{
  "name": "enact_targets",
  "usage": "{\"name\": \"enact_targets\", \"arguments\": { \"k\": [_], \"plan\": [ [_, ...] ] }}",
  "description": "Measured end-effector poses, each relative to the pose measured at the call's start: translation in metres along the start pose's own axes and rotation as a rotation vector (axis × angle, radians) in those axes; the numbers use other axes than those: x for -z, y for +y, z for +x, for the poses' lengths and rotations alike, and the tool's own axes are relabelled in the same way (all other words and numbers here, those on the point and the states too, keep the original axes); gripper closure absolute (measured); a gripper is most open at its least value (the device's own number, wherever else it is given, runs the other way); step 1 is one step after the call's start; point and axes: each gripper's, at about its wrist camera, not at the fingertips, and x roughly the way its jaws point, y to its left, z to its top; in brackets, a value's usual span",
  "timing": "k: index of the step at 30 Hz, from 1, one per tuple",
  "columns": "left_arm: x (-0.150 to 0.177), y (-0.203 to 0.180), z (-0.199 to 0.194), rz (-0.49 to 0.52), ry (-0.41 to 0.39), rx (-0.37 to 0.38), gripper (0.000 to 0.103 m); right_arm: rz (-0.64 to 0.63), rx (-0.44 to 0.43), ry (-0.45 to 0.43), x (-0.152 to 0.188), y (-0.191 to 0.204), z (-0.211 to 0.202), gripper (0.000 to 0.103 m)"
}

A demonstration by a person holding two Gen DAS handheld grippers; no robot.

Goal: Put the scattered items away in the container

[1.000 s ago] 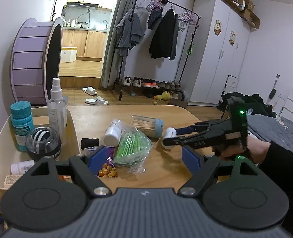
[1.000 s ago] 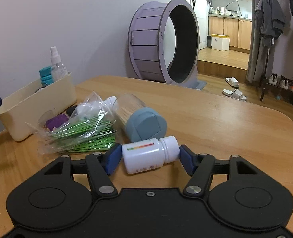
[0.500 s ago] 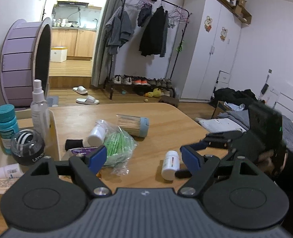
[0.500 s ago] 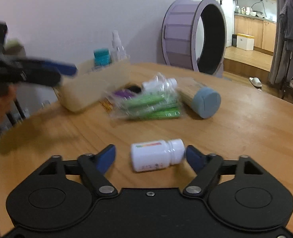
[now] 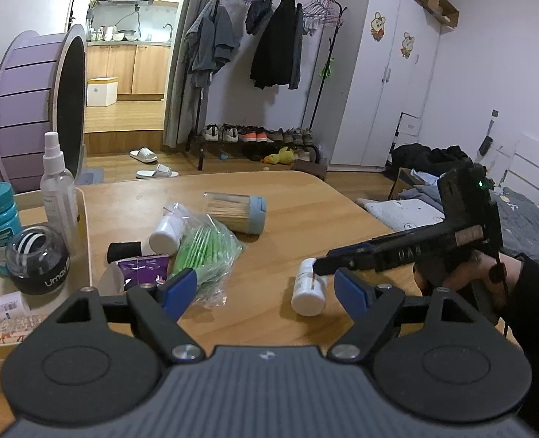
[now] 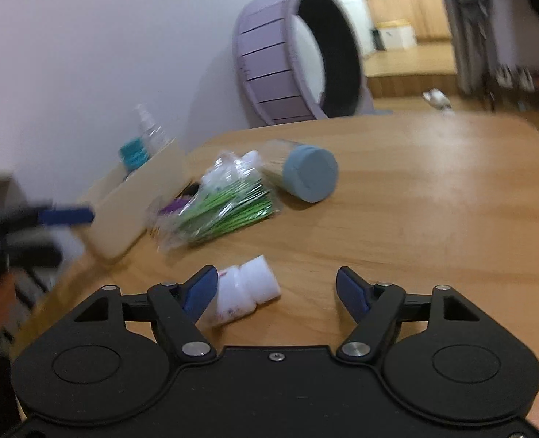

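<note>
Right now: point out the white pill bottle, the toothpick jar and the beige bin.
white pill bottle (image 5: pixel 307 286): left wrist view, on its label side.
toothpick jar (image 5: pixel 234 213): left wrist view, on its clear body.
beige bin (image 6: pixel 134 200): right wrist view, on its outer wall.

— Where are we looking from on the left?

— Low over the table (image 5: pixel 305 200), behind the left gripper (image 5: pixel 265 288), facing the clothes rack (image 5: pixel 280 47), the cream container (image 5: pixel 83 226) at our left edge.

— And on the right?

— Close over the same table behind the right gripper (image 6: pixel 276 288), facing the wall, tilted and blurred.

— What do we share?

— The white bottle (image 5: pixel 307 288) (image 6: pixel 247 292), green bag (image 5: pixel 203 252) (image 6: pixel 222 208), toothpick jar (image 5: pixel 236 211) (image 6: pixel 302 175), purple wheel (image 5: pixel 39 109) (image 6: pixel 295 54).
</note>
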Motion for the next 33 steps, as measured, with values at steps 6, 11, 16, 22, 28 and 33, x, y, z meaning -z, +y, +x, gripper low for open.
{"name": "enact_targets", "arguments": {
  "k": [6, 11, 16, 22, 28, 33],
  "plan": [
    [0.001, -0.002, -0.005, 0.010, -0.003, -0.004, 0.021, -0.034, -0.018, 0.009, 0.004, 0.013, 0.009, 0.032],
    [0.002, -0.003, -0.005, 0.014, 0.004, -0.015, 0.021, -0.136, -0.018, 0.018, 0.011, 0.035, 0.008, 0.032],
    [0.004, -0.004, -0.007, 0.027, 0.005, -0.020, 0.021, -0.225, 0.014, 0.041, 0.018, 0.047, 0.010, 0.049],
    [0.002, -0.004, -0.008, 0.023, -0.001, -0.022, 0.021, -0.231, -0.001, 0.022, 0.014, 0.052, 0.002, 0.050],
    [0.003, -0.005, -0.007, 0.030, -0.003, -0.019, 0.021, -0.387, 0.029, -0.031, 0.007, 0.070, 0.000, 0.046],
    [0.004, 0.000, -0.010, 0.020, -0.004, -0.028, 0.021, -0.478, 0.012, -0.038, 0.010, 0.084, 0.007, 0.046]
  ]
}}
